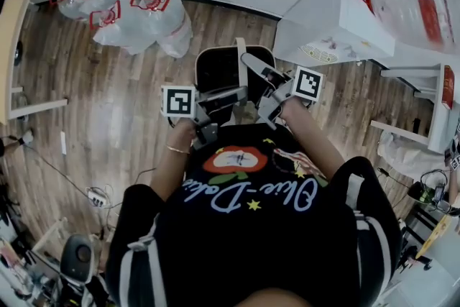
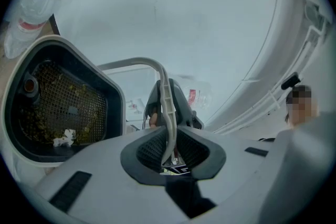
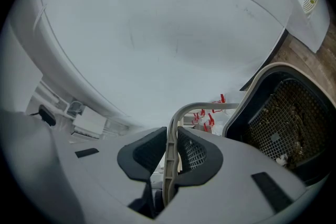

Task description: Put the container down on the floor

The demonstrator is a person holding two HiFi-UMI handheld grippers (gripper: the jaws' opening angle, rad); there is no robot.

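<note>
Mid-carry: holds the container (image 1: 219,72) above the floor (image 1: 122,111), out in front, not yet set down. Grips its thin handle (image 2: 164,93) with left gripper (image 2: 169,150) and right gripper (image 3: 169,160), both clamped on it, side by side, pointing roughly level. Calls next, probably, for lowering both together without tipping.

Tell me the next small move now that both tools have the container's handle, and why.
The left tool and right tool are each shut on the handle, and the container hangs above the wooden floor, apparently not resting on it. So I'd probably lower both together, straight down, keeping the grips closed until it sits.
</note>
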